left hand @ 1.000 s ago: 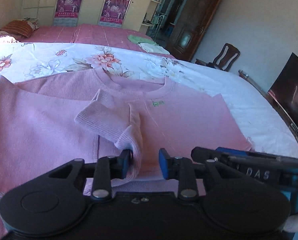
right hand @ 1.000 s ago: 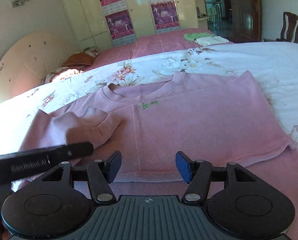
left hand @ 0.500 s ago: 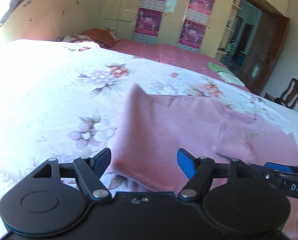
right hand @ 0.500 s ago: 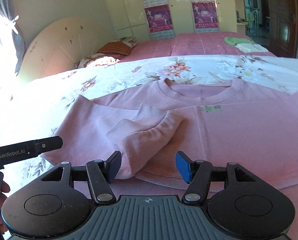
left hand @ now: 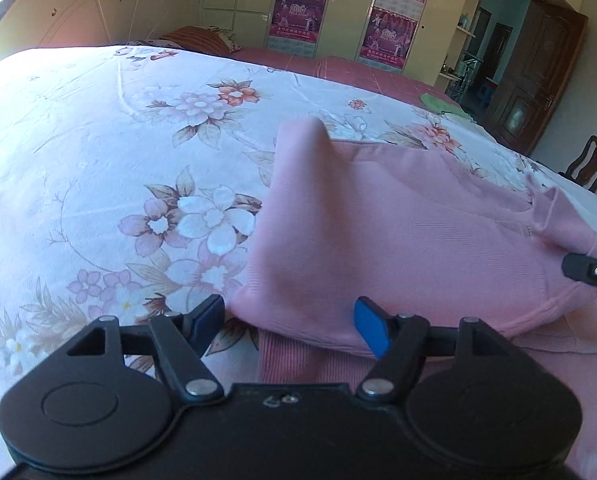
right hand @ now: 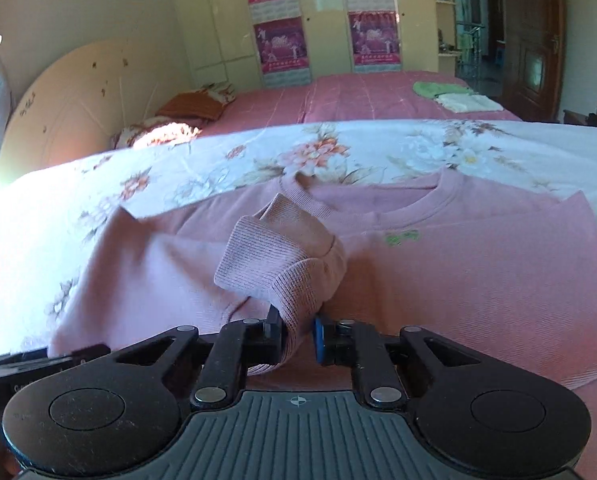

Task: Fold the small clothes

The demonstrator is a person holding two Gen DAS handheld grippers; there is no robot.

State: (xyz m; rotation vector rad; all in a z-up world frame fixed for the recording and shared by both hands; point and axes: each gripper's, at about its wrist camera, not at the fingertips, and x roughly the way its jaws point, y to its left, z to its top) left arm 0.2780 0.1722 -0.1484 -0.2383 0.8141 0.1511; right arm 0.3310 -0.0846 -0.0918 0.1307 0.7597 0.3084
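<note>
A pink knit sweater (right hand: 478,272) lies flat on the floral bedsheet, neckline away from me. Its left sleeve is folded over the body. My right gripper (right hand: 297,334) is shut on the ribbed sleeve cuff (right hand: 274,268) and holds it slightly raised. My left gripper (left hand: 288,320) is open, its fingers straddling the sweater's folded lower-left corner (left hand: 258,300). The sweater body (left hand: 398,232) spreads to the right in the left wrist view, where the right gripper's tip (left hand: 590,272) shows at the right edge.
The floral bedsheet (left hand: 98,160) spreads wide to the left. A second bed with a pink cover (right hand: 358,96) holds folded green and white cloths (right hand: 450,94). Wardrobe, door (right hand: 534,36) and a chair stand at the back right.
My right gripper has moved in and shut on the sleeve cuff, lifting it. My left gripper has let go of the sleeve, opened and swung to the sweater's lower-left corner.
</note>
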